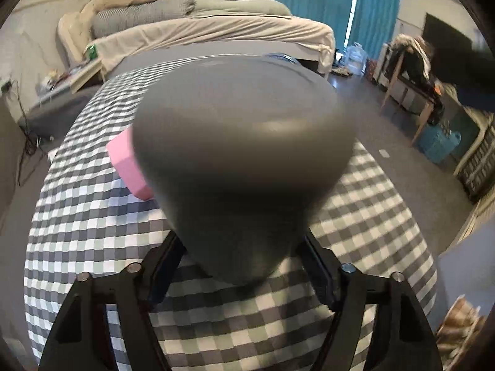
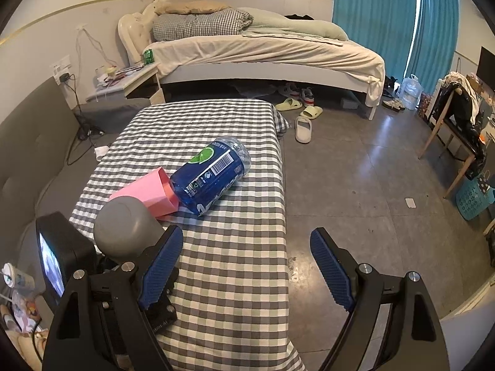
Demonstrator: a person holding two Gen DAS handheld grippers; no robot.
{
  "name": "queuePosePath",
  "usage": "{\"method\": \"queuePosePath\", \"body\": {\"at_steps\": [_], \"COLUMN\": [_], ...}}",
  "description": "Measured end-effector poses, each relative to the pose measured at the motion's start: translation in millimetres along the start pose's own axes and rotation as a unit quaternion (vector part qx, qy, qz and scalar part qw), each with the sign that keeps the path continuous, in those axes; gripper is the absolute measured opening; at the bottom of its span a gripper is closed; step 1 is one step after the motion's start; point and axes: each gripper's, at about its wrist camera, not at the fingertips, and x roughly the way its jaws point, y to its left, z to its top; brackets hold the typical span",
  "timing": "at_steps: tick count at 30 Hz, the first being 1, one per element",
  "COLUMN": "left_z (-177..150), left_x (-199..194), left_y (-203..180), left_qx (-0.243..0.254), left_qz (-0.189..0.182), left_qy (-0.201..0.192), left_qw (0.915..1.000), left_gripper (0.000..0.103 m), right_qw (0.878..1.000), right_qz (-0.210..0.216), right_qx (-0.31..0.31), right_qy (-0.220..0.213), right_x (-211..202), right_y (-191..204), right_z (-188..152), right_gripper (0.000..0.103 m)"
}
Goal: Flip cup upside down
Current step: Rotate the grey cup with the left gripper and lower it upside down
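A grey cup (image 1: 244,160) fills the left wrist view, blurred, held above the checked table (image 1: 77,216). My left gripper (image 1: 241,256) is shut on its narrow end, and its wide end points away from the camera. The cup also shows in the right wrist view (image 2: 125,228), at the lower left, with the left gripper's camera body (image 2: 62,256) beside it. My right gripper (image 2: 246,266) is open and empty, over the table's right edge and the floor.
A pink cup (image 2: 148,193) lies on its side on the checked table (image 2: 235,278), mouth against a blue-labelled water bottle (image 2: 213,174) lying flat. A grey sofa (image 2: 27,154) is left, a bed (image 2: 263,52) behind, slippers (image 2: 303,126) on the floor.
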Motion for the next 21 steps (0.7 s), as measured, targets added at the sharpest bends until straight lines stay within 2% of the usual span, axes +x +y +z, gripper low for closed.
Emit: {"method": "queuePosePath", "body": {"at_steps": [9, 13, 21], "left_z": [-30, -29, -15], "left_x": [-34, -60, -123], "left_y": [1, 13, 46], "left_qx": [-0.02, -0.039, -0.085], "left_qz": [-0.037, -0.027, -0.012], "left_qy": [-0.001, -0.03, -0.102], "left_qw": [0.9991, 0.9984, 0.9911], "left_gripper": [0.084, 0.084, 0.084], "right_qw": [1.0, 0.999, 0.998], "right_qz": [0.017, 0.017, 0.018], "right_qx": [-0.002, 0.002, -0.01], "right_qy": [-0.018, -0.028, -0.062], "right_x": [-10, -23, -56], "right_y": [6, 1, 2], "right_z": [-3, -11, -34], "right_gripper": [0.084, 0.084, 0.084]}}
